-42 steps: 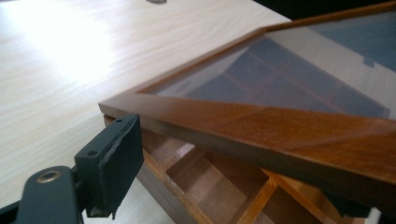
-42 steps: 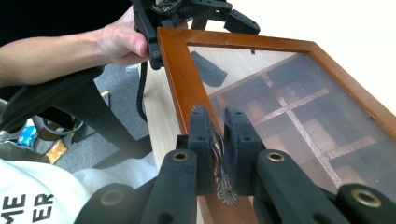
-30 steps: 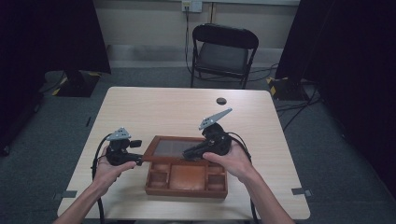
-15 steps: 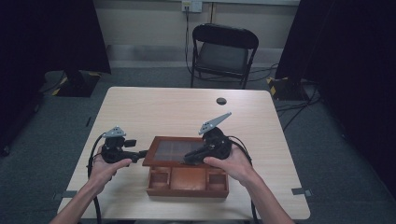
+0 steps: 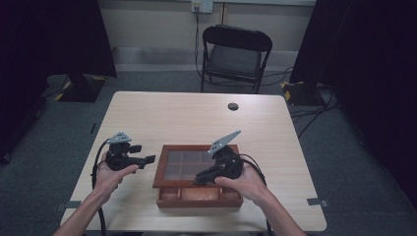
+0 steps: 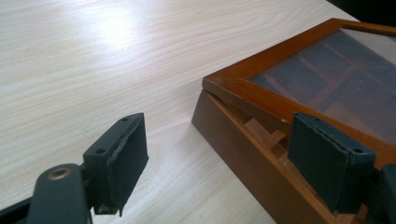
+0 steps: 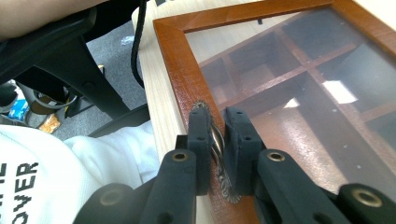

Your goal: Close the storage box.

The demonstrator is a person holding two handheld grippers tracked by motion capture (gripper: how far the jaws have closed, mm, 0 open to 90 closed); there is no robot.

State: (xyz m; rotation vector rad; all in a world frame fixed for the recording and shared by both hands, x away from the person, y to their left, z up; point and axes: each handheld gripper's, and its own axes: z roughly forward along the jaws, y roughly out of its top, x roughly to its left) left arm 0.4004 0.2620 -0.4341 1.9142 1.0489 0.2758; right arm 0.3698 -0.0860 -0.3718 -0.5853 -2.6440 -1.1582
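The wooden box (image 5: 199,184) sits low in the middle of the high view, near the front edge of the table (image 5: 162,118). Its glass lid (image 5: 189,164) is partly up, with the front edge raised off the box.

The right gripper (image 5: 199,180) is right at that front edge. In the right gripper view, its two jaws are squeezed tight on the little metal handle (image 7: 217,144) fixed to the lid's wooden frame. The handle is long and thin, and it runs along the frame, from the bottom of that picture up toward the middle. The jaws pinch it from both sides. So the lid hangs from this one small grip, and the next move is likely to swing the lid up or down around its back edge.

The left gripper (image 5: 147,160) is just left of the box in the high view. In the left gripper view, its jaws stand apart and hold nothing. The box corner (image 6: 205,100) lies between them, a bit farther off, toward the right of that picture. The lid there sits a little above the box side, so a gap shows.

The right hand is the one doing the work. The left could steady the box if it slides.

Nothing stands in the lid's way. A small dark round thing (image 5: 233,106) lies far back on the table, and a black chair (image 5: 233,54) stands behind it.
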